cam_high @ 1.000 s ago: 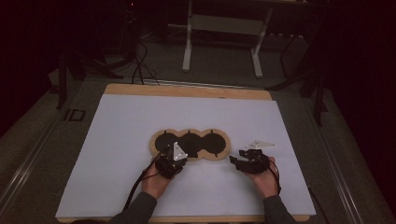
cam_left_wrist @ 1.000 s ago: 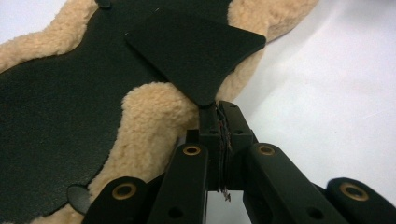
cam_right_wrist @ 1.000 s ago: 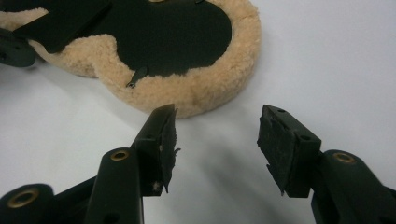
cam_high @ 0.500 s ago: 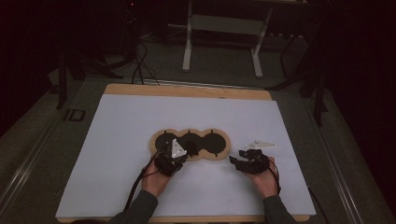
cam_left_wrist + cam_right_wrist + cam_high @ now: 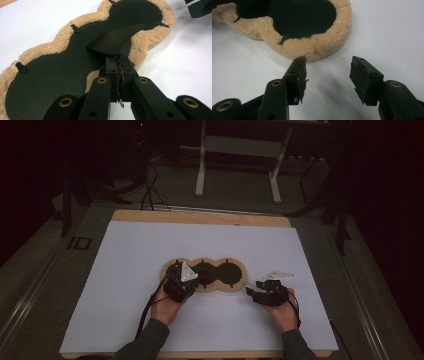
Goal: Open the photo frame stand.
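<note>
I am working at a table covered by a white sheet [image 5: 125, 285], with a pad [image 5: 235, 287] lying flat near the middle of it. The pad is shaped as three joined rounds, with a tan fleece rim [image 5: 140, 42] running around a black inner face [image 5: 50, 75].

In the high view, I am holding the left gripper [image 5: 176, 279] over the pad's left round, and its grey plate is facing up. In the left gripper view, the jaws are pressing together on a thin black flap [image 5: 115, 40]. The flap is lifting off the black face at a tilt, just inside the fleece rim. Small black tabs [image 5: 21, 67] are sitting at intervals along the rim's inner edge.

I am holding the right gripper [image 5: 262, 292] low over the bare sheet, just beside the pad's right round and apart from it. In the right gripper view, its jaws are standing wide apart with nothing between them, and the fleece edge is lying just beyond the tips. The right hand [image 5: 281, 312] is resting behind that gripper, near the table's front edge.
</note>
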Demonstrator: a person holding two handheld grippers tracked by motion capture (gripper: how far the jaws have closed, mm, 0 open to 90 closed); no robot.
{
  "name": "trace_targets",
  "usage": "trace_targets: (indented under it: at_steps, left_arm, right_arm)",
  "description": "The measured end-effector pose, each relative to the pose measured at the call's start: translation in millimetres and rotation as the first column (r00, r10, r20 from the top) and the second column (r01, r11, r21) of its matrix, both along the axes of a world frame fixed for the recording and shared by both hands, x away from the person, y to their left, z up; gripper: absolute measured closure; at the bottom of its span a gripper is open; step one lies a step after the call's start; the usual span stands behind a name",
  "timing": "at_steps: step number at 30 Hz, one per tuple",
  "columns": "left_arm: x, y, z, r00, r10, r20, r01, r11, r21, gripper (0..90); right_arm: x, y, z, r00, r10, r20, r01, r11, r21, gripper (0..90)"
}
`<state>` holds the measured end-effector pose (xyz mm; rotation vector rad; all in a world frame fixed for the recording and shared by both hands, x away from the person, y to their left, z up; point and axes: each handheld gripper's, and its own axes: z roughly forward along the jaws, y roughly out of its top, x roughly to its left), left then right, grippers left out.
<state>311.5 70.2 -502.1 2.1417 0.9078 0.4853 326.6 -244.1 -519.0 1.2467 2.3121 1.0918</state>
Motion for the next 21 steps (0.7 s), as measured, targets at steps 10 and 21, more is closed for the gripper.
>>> trace_targets:
  at_steps: [10, 21]
  left_arm:
    - [-8.6, 2.1, -0.7, 0.9988, -0.048, 0.002, 0.048, 0.9988, 0.005, 75.9]
    - [-8.0, 15.6, 10.1, 0.9967, -0.009, 0.080, 0.011, 0.9996, -0.025, 56.4]
  right_arm:
    - [0.1, -1.2, 0.3, 1.0000, -0.003, -0.001, 0.003, 1.000, 0.010, 45.9]
    - [0.2, -0.7, -0.3, 1.0000, -0.005, -0.004, 0.005, 1.000, 0.008, 45.8]
